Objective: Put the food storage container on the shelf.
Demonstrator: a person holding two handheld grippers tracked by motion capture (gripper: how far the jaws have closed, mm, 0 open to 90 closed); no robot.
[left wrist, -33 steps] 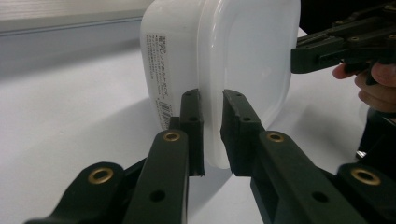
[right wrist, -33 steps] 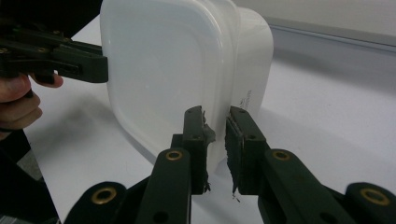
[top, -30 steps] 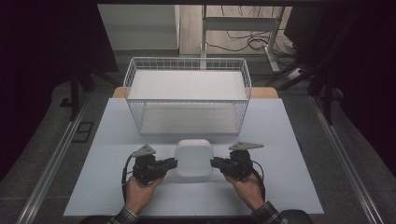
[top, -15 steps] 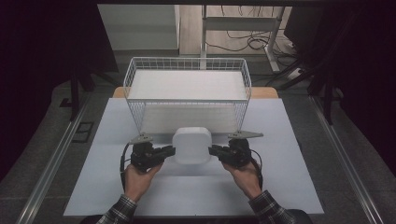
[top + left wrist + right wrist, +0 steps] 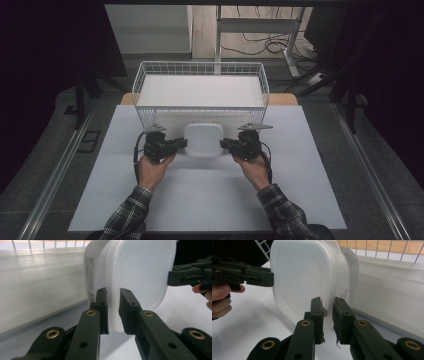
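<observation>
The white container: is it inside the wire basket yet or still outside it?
Outside. The white container sits in front of the wire basket, held at its rim by the left claw and right claw.

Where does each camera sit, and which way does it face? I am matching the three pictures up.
High view: above the person's side, looking forward and down at the table, wire basket and white container; forearms, hands, both tongs show.
Left gripper view: on the left tongs, looking along the jaws gripping the container's rim.
Right gripper view: on the right tongs, likewise.
Both gripper views share the container and the opposite tongs.
</observation>
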